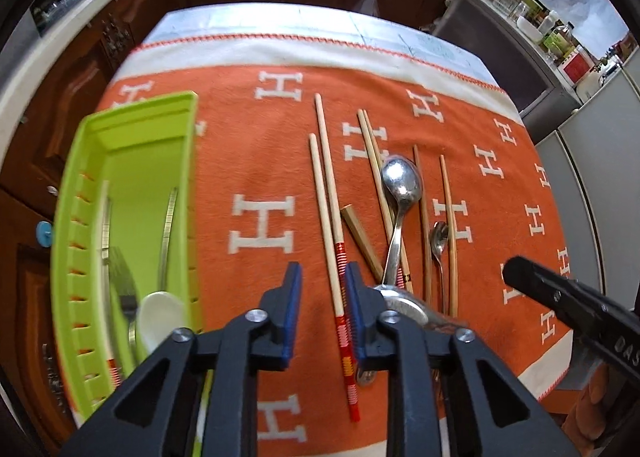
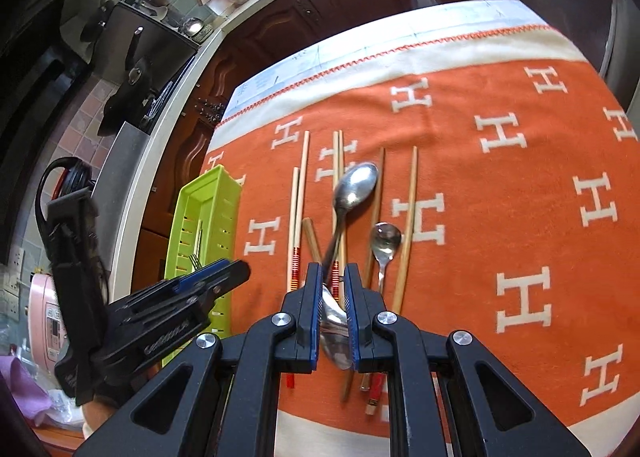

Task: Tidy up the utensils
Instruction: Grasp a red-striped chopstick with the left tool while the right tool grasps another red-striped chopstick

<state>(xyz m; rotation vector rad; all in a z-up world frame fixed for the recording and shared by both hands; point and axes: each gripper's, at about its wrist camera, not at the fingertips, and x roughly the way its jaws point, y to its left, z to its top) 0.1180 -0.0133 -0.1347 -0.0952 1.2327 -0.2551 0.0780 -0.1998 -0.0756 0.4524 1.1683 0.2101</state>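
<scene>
**A Spoon Is Held, Ready for the Tray**

The green tray (image 1: 188, 177) is set at one side of the orange cloth (image 1: 256, 145), so that things can be dropped into it one by one. A fork (image 1: 122, 281) and a white spoon (image 1: 158, 317) are already laid inside it, along its length, with some metal handles beside them.

Many things are still left on the cloth, away from the tray. Chopsticks (image 1: 326, 185) are spread out there, side by side. A big spoon (image 1: 402, 181) is laid across some of them, and a small spoon (image 1: 439, 237) is found a bit farther from the tray.

The right gripper (image 2: 333, 281) is pressed onto a spoon (image 2: 334, 333), which is pinched by its bowl. It is probably held this way so it can be carried over to the tray. This spoon is held up over the pile of chopsticks, not yet near the tray.

The left gripper (image 1: 323, 285) is held just beside the tray, a little above it. Its jaws are a little apart and nothing is pinched in them. A red-striped chopstick is only seen below, through the gap. The job looks partly done.

Big white "H" letters are seen all over the cloth. The letters "DAS" can be read on the side of the right gripper. Raised writing is also seen on the left gripper, but it cannot be read.
</scene>
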